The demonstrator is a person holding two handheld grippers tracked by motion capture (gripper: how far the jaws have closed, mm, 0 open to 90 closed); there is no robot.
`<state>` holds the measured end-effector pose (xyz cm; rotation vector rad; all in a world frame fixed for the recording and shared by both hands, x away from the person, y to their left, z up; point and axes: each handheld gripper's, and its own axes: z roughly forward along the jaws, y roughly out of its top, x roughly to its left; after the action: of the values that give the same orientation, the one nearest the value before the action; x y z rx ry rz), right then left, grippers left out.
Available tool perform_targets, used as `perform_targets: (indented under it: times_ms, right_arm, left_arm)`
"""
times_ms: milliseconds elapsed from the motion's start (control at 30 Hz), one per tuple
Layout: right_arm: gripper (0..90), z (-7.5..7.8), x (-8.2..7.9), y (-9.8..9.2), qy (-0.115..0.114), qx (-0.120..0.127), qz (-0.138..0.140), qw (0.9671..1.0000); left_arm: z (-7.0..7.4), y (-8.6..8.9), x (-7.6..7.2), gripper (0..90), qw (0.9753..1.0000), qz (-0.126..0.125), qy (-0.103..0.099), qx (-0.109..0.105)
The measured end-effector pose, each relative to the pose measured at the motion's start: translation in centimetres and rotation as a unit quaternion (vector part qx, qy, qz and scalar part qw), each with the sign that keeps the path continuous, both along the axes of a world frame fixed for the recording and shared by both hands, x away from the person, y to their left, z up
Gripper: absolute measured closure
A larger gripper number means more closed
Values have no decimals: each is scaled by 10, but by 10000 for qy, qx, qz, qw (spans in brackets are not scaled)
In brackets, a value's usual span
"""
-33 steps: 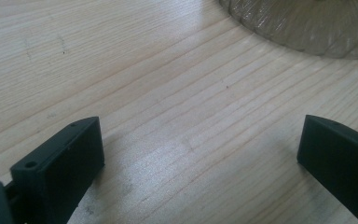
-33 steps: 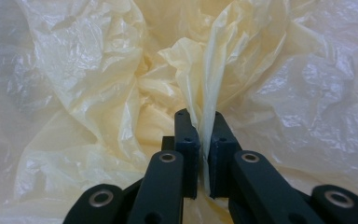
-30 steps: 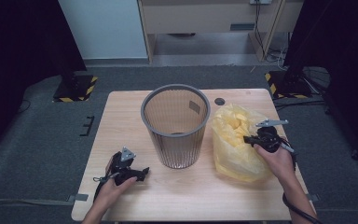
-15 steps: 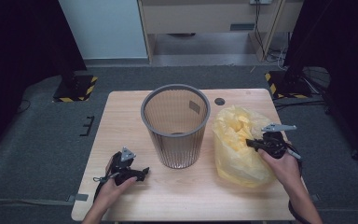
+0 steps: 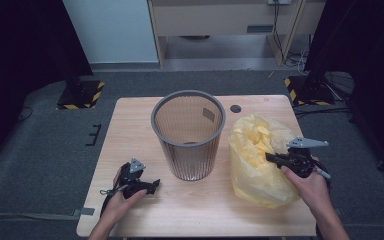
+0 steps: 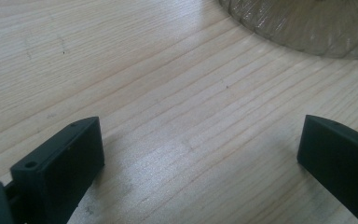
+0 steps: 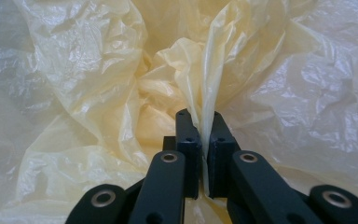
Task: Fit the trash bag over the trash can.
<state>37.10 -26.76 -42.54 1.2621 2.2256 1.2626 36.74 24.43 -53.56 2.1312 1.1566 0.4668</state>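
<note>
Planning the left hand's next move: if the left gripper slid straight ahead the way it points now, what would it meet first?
Probably the mesh wastebasket; only bare table lies between it and the open left gripper.

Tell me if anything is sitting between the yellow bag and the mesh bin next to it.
Nothing visible does. The right gripper is shut on a fold of the yellow bag, which sits beside the mesh bin with bare table between them. The left gripper rests open on the bin's other side.
</note>
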Motion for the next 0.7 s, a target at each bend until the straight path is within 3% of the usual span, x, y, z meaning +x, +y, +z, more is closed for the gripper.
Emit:
perform_targets:
  times_ms: [700]
  right_arm:
    - [867,35,-18,3,-346,101,151,9992]
  left_arm:
    - [0,0,0,0,10000,-1,1,1]
